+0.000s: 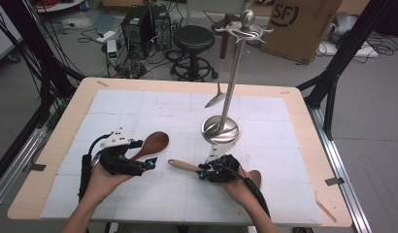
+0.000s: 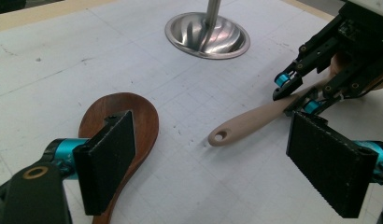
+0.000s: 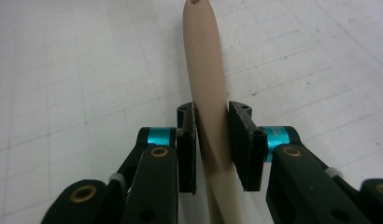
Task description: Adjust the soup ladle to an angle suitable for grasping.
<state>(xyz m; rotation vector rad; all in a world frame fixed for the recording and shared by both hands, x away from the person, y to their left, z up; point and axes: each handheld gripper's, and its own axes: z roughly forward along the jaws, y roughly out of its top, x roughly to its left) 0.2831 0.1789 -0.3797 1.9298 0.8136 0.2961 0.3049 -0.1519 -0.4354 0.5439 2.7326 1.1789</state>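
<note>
A dark wooden spoon (image 1: 153, 143) lies on the white gridded mat (image 1: 139, 107). My left gripper (image 1: 144, 154) stands open around its handle. In the left gripper view the dark wooden spoon's bowl (image 2: 129, 121) lies under the left jaw, and the left gripper (image 2: 217, 163) has a wide gap with nothing pressed between the pads. A light wooden spoon (image 1: 183, 165) lies to the right, with my right gripper (image 1: 204, 171) shut on its handle. In the right gripper view the jaws of my right gripper (image 3: 211, 147) squeeze the light wooden spoon's handle (image 3: 206, 60) from both sides.
A metal utensil stand (image 1: 220, 128) with a round dish base rises at the mat's centre. A ladle with a brown handle (image 1: 221, 73) hangs from its top hooks. Beyond the table stand a black stool (image 1: 193, 39), computer towers (image 1: 139, 26) and a cardboard box (image 1: 299, 24).
</note>
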